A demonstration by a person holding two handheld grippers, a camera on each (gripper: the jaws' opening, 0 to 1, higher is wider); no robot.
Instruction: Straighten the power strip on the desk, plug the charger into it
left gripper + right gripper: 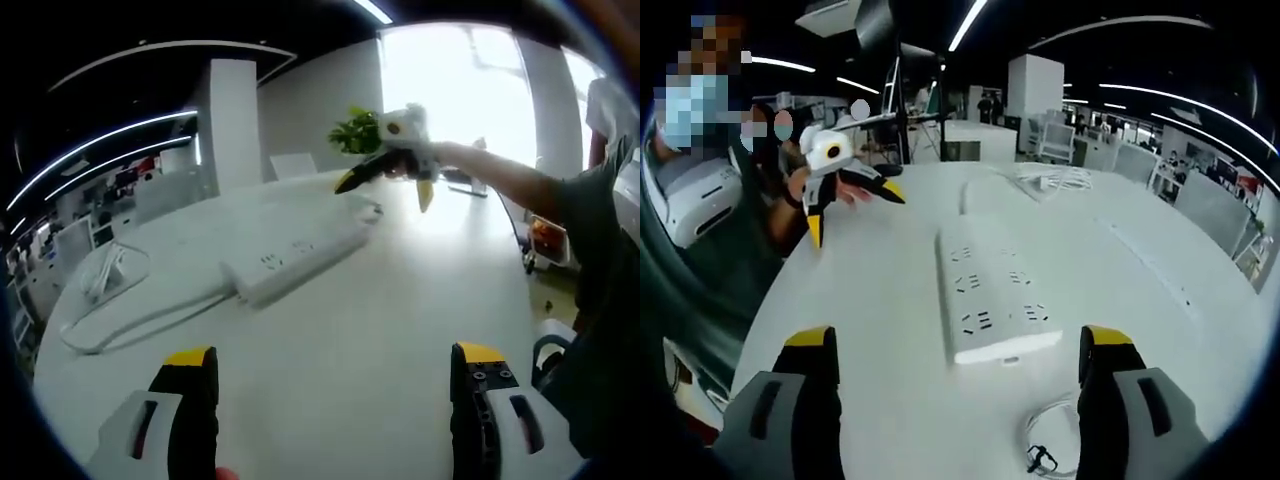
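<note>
Two open tongs, left, right; one power strip, one desk.

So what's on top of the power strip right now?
Nothing sits on the power strip; its sockets are all bare, no plug inserted. It lies flat on the white desk, so what is under it is hidden.

My right gripper has bare desk on both sides of the power strip — only the coiled white cable lies near my right jaw. From my left gripper, open desk leads to the strip, its cord looping left — my other gripper hangs beyond.
</note>
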